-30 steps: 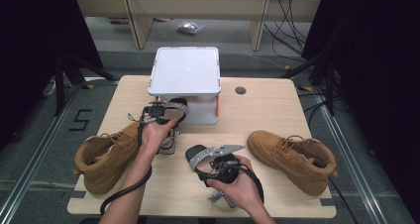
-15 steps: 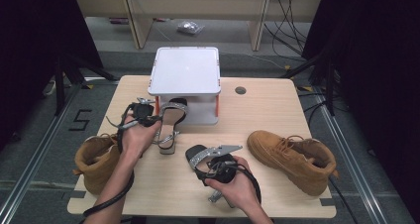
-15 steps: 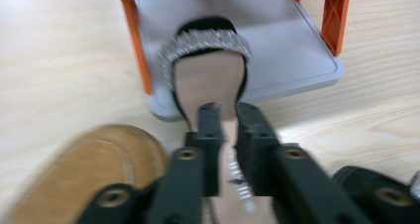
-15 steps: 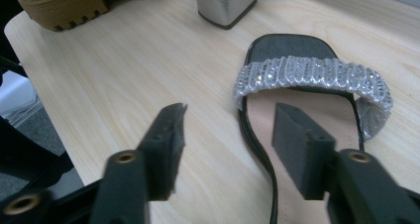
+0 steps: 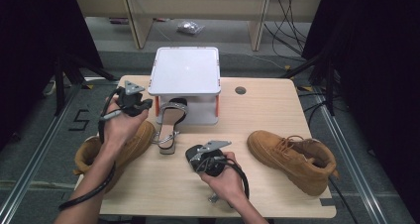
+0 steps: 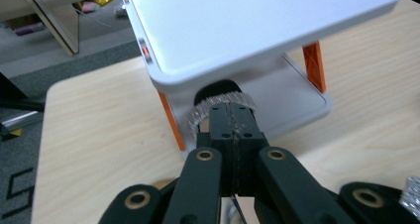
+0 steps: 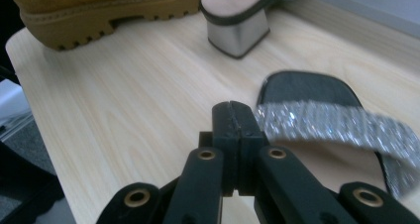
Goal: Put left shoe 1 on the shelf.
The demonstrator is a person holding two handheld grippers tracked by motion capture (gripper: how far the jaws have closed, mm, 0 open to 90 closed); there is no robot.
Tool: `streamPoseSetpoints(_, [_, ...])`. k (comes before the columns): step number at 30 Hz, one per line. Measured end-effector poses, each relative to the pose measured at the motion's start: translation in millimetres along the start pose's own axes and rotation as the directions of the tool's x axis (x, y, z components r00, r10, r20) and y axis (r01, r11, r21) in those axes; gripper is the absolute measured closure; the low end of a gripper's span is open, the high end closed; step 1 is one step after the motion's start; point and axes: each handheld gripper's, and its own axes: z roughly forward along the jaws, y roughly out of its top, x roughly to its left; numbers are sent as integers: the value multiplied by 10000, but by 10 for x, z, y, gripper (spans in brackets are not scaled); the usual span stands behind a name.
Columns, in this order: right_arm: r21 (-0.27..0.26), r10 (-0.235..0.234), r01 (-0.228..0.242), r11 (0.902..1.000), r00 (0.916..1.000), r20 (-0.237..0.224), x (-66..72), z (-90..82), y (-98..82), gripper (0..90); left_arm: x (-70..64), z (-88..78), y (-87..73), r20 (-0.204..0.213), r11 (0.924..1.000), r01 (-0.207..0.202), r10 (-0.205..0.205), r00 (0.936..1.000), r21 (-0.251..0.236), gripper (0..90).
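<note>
sandal (image 7: 327, 130) strap blurred, cut off rt edge

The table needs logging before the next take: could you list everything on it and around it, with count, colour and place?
Shelf rack: one, white with orange posts, back centre of table.
Sandals: two, black with glittery silver straps; one leaning out of the rack's lower shelf, one by the right gripper.
Boots: two, tan; one at right, one at left under the forearm.
Table: one, light wood.
Cable hole: one, dark, right of rack.
Left gripper: black, shut, empty, raised before the rack.
Right gripper: black, shut, empty, beside the strap.
</note>
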Motion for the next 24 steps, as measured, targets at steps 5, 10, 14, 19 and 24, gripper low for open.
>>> streamPoseSetpoints(5, [-61,-30,30,10000,9999,-118,37,153,124,900,95,180,129,-5,9990,212,-212,9998,-402,897])
streamPoseSetpoints(10, [-7,-20,20,10000,9998,-218,87,291,251,900,130,444,192,78,9997,53,-51,10000,-252,897])
streamPoseSetpoints(14, [135,-26,29,9999,9998,-200,120,424,368,900,136,605,205,79,9997,46,-44,10000,-250,897])
streamPoseSetpoints(19, [122,-264,267,9996,9994,-228,135,532,459,900,165,658,227,60,9999,5,-4,10000,-154,897])
streamPoseSetpoints(24, [518,-137,149,9985,9996,-230,138,669,492,900,182,679,201,16,9995,-86,86,10000,-316,898])
